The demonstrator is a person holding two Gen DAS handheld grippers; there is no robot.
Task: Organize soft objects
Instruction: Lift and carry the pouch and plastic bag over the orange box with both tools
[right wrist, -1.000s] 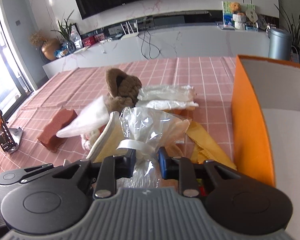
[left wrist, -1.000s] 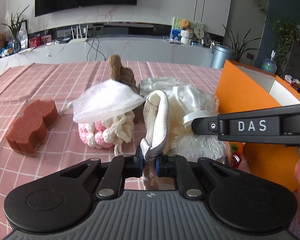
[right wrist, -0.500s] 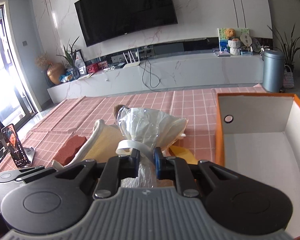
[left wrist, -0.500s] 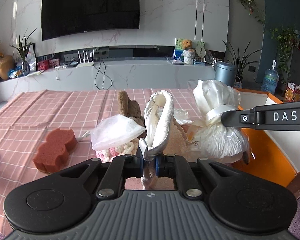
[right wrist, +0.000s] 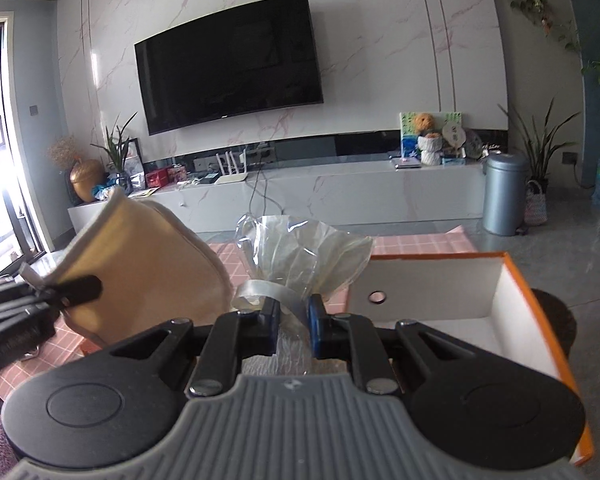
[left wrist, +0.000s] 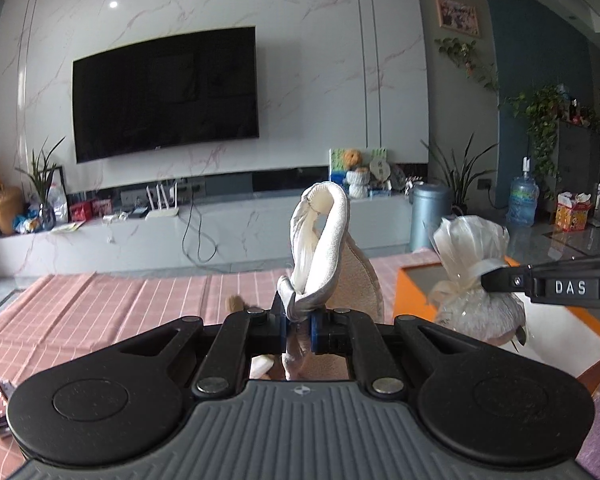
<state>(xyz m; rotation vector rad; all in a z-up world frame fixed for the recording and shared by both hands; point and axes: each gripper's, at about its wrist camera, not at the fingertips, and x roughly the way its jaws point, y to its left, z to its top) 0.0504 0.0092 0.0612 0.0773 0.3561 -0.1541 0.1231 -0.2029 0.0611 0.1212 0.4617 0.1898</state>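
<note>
Fingers of the left gripper (left wrist: 299, 322) pinch a beige insole (left wrist: 336, 256) by its edge, holding it upright left of the orange box (right wrist: 516, 280); the right gripper (right wrist: 293, 316) clamps a clear tied bag (right wrist: 300, 256) at its neck so both hang clear of the table (left wrist: 100, 304), ready to drop inside

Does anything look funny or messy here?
Nothing looks spilled or broken. The beige pad just flops bent over where the left gripper pinches its edge, and the right gripper holds the clear plastic bag near the orange box.
</note>
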